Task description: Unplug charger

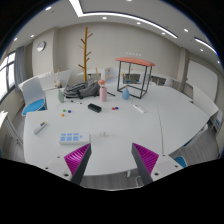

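My gripper [112, 160] hangs above the near edge of a white table [120, 130], open, with nothing between its magenta pads [79, 158]. Beyond the left finger a white elongated object [42, 127] lies on the table; it may be a power strip, but I cannot make out a charger or a plug on it. A small black object [94, 108] lies further ahead near the table's middle. Both are well beyond the fingertips.
A blue and white tray-like item [68, 138] lies just ahead of the left finger. A pink bottle [103, 92], clutter [75, 92] and a small orange-topped rack [134, 75] stand at the far side. A blue chair [35, 100] and a wooden coat stand [86, 50] are at the back left.
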Action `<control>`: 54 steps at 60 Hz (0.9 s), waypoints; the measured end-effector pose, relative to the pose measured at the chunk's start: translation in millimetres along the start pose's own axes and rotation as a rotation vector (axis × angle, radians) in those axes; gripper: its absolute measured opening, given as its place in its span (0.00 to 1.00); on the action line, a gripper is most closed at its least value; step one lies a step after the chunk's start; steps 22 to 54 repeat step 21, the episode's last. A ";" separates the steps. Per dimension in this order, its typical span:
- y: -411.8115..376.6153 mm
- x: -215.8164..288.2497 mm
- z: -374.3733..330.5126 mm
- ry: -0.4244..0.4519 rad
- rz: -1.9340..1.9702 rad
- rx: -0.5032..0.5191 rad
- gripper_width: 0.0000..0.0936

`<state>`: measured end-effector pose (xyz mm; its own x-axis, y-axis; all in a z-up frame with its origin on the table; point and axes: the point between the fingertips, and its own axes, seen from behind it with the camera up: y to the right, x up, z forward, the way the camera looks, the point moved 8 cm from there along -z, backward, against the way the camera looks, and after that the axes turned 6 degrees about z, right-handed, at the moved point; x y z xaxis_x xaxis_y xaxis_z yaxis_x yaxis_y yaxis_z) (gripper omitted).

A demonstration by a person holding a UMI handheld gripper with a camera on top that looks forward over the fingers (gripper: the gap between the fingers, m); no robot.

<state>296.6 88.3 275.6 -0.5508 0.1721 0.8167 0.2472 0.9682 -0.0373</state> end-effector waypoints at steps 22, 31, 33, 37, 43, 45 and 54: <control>14.2 -19.4 -13.1 -0.036 0.052 -0.028 0.91; 14.2 -19.4 -13.1 -0.036 0.052 -0.028 0.91; 14.2 -19.4 -13.1 -0.036 0.052 -0.028 0.91; 14.2 -19.4 -13.1 -0.036 0.052 -0.028 0.91; 14.2 -19.4 -13.1 -0.036 0.052 -0.028 0.91; 14.2 -19.4 -13.1 -0.036 0.052 -0.028 0.91; 14.2 -19.4 -13.1 -0.036 0.052 -0.028 0.91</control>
